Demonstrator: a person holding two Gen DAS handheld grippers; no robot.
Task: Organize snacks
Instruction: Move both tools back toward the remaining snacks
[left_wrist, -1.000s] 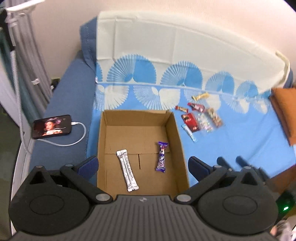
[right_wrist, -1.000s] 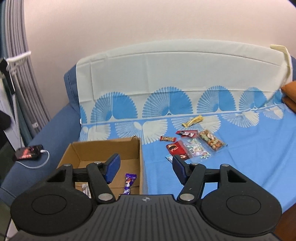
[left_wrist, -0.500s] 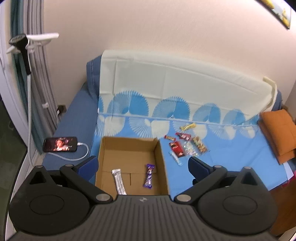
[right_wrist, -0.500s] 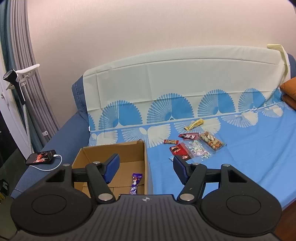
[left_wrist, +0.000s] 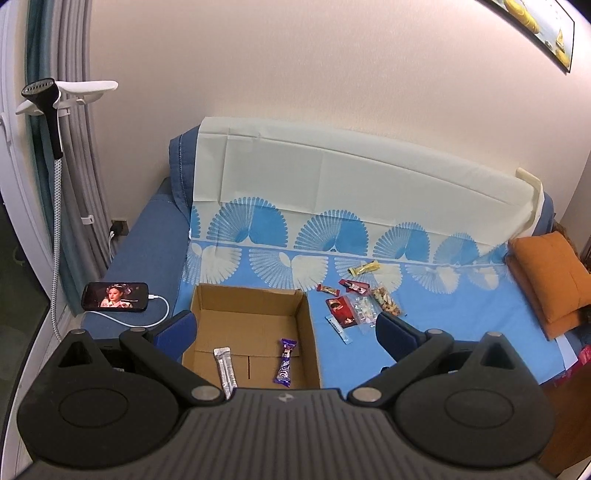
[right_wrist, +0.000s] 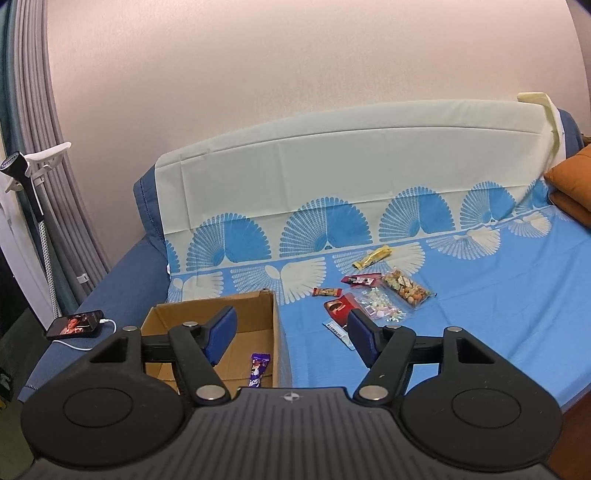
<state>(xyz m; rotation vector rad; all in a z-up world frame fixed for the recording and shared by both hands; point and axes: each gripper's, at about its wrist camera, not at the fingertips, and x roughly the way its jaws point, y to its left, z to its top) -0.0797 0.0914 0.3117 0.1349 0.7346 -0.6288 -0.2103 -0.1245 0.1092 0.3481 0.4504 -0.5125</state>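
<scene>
A pale pink wall backs a blue sofa draped with a cream and light-blue fan-patterned sheet, seen from above and in front through both grippers. The left gripper is spread wide and grips nothing; straight ahead of it, below and between its fingers, sits an open cardboard box on the sheet. Inside the box a silver stick sachet lies toward the left finger's side and a purple candy bar lies toward the right wall, the two apart from each other. Ahead and to the right of this gripper, outside the box, a loose cluster of snacks rests on the sheet: a red packet, a clear bag of mixed nuts, a clear bag of small candies, a small red bar, a dark red wrapper, a gold-wrapped bar farthest off, and a thin blue-and-white stick nearest. Far to its left a phone with a lit screen lies on the bare sofa seat, a white cable plugged in. An orange cushion sits far right.

The right gripper is likewise parted and empty; the box lies ahead-left behind its left finger, the snack cluster just beyond its right finger
</scene>
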